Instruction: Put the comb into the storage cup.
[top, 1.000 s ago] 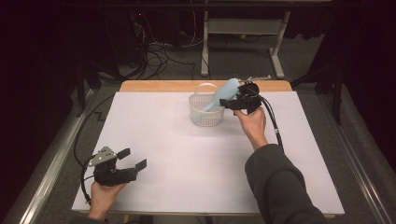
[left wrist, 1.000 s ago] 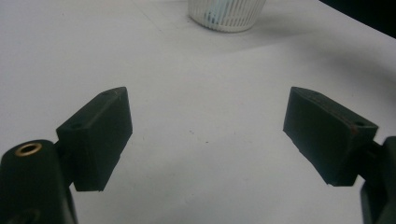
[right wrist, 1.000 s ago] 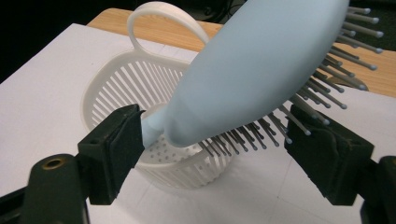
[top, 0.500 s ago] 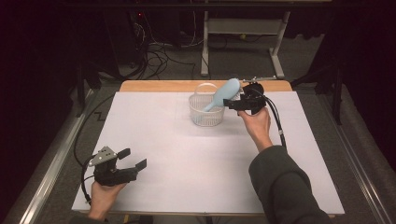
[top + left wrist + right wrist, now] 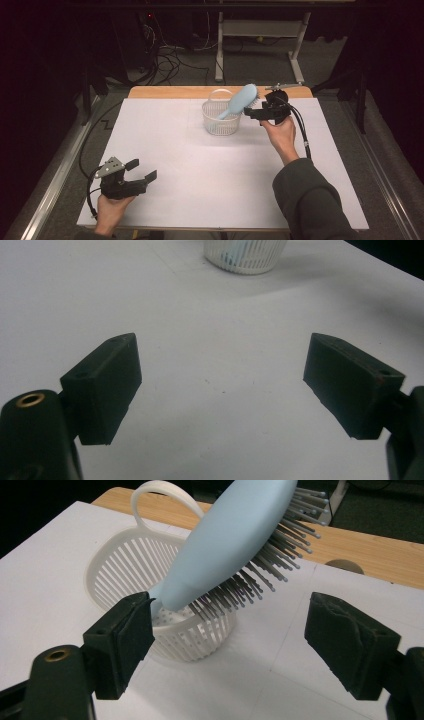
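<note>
Two jaws of the right gripper stand spread beside the blue hairbrush, which leans handle-down in the white basket, upper centre; back away level to avoid nudging its bristles; left gripper, lower left, spread too.

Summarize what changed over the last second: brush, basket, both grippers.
The right gripper let go of the brush and backed off to the basket's right, jaws now open. The brush stands handle-down in the basket, head leaning over the rim. Basket and the open left gripper stayed put.
</note>
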Available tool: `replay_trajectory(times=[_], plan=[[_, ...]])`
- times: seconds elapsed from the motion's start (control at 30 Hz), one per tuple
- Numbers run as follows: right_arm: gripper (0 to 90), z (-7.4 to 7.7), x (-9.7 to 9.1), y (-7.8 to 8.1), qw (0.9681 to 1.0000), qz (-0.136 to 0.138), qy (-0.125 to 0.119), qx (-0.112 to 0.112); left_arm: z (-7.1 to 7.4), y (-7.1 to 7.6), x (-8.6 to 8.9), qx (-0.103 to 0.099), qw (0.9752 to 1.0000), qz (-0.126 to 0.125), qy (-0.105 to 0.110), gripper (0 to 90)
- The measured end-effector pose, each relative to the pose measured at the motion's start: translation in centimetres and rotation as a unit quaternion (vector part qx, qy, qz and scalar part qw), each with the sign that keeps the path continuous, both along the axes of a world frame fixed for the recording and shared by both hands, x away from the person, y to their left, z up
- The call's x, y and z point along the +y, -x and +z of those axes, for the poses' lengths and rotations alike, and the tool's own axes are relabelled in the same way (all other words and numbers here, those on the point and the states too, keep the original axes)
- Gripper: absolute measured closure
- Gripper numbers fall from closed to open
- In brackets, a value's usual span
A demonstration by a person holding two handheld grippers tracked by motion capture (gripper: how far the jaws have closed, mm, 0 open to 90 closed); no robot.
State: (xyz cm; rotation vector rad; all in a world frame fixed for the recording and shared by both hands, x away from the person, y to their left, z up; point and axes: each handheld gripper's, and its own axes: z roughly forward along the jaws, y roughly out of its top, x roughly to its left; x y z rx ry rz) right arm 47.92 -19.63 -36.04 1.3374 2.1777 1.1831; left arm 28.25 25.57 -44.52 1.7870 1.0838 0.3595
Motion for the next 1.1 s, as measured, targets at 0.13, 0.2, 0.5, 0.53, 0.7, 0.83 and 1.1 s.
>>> replay_trajectory(times=[0.13,0.2,0.5,0.53,0.7,0.83,1.1], plan=[[19.9,-0.1,-0.5,0.2,1.0000,-0.002,0.001,0.000,0.0,0.1,0.0,-0.002,1.0000,0.003,0.000,14.8],[19.9,0.0,-0.6,0.3,1.0000,-0.003,0.001,0.000,0.0,0.1,0.1,-0.003,1.0000,0.004,0.001,14.8],[20.0,0.3,-1.3,0.8,1.0000,-0.002,-0.002,-0.007,0.0,0.1,0.1,-0.002,1.0000,0.005,0.001,14.8],[20.0,0.3,-1.4,0.9,1.0000,-0.003,-0.003,-0.007,0.0,0.1,0.1,-0.003,1.0000,0.006,0.001,14.8],[20.0,0.2,-1.7,1.1,0.9999,-0.004,-0.007,-0.007,0.0,0.1,0.1,-0.004,1.0000,0.008,0.000,14.8],[20.0,0.0,-2.0,1.3,0.9999,-0.003,-0.010,-0.006,0.0,0.1,0.0,-0.003,1.0000,0.007,-0.001,14.7],[20.0,0.1,-2.7,1.6,0.9999,-0.007,-0.013,-0.008,0.0,0.1,0.0,-0.003,1.0000,0.007,0.000,14.7]])
